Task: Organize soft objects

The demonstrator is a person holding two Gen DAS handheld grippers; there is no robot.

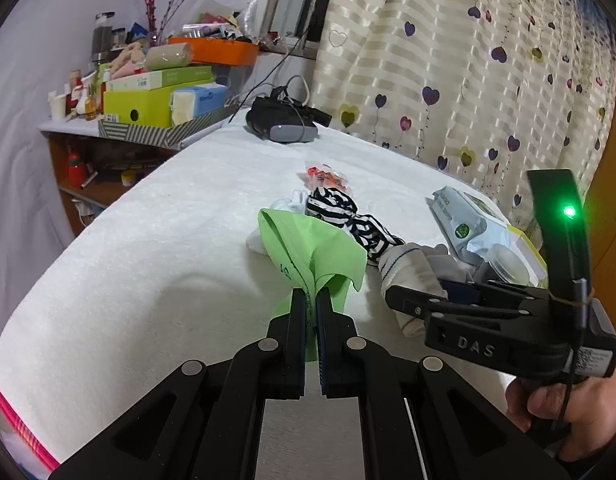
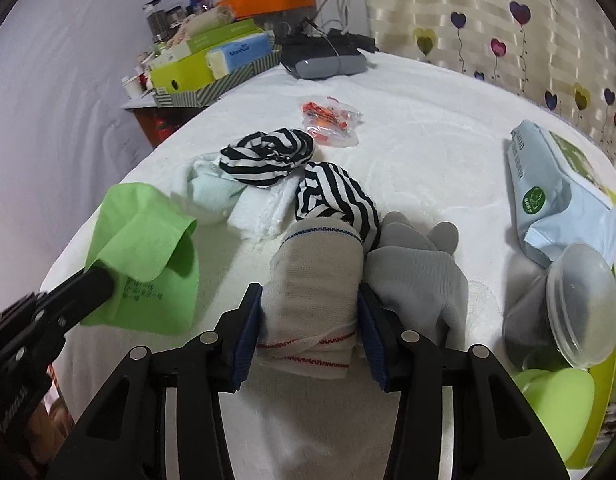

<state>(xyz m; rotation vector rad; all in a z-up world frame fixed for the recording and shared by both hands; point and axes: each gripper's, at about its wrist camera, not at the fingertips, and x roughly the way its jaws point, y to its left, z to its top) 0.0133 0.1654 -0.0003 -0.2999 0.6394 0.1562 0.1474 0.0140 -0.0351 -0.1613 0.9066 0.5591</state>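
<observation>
My left gripper [image 1: 311, 296] is shut on a lime green cloth [image 1: 308, 248], held up off the white towel-covered surface [image 2: 427, 140]; the right wrist view shows that cloth [image 2: 144, 240] at the left with the gripper [image 2: 96, 280] on its corner. My right gripper [image 2: 311, 292] has its blue pads [image 2: 367, 312] pressed on both sides of a beige knit glove [image 2: 315, 264] with red stitching, lying on the surface. A grey glove [image 2: 419, 276] lies against its right side. Striped black-and-white cloths [image 2: 268, 152] and a pale mint cloth [image 2: 212, 188] lie just beyond.
An orange snack packet [image 2: 331, 120] lies further back, a dark headset [image 2: 327, 60] at the far edge. A blue wipes pack [image 2: 547, 184], a clear lidded tub [image 2: 579, 300] and a green tray [image 2: 603, 400] crowd the right. Stacked boxes [image 2: 196, 68] stand on a shelf at left.
</observation>
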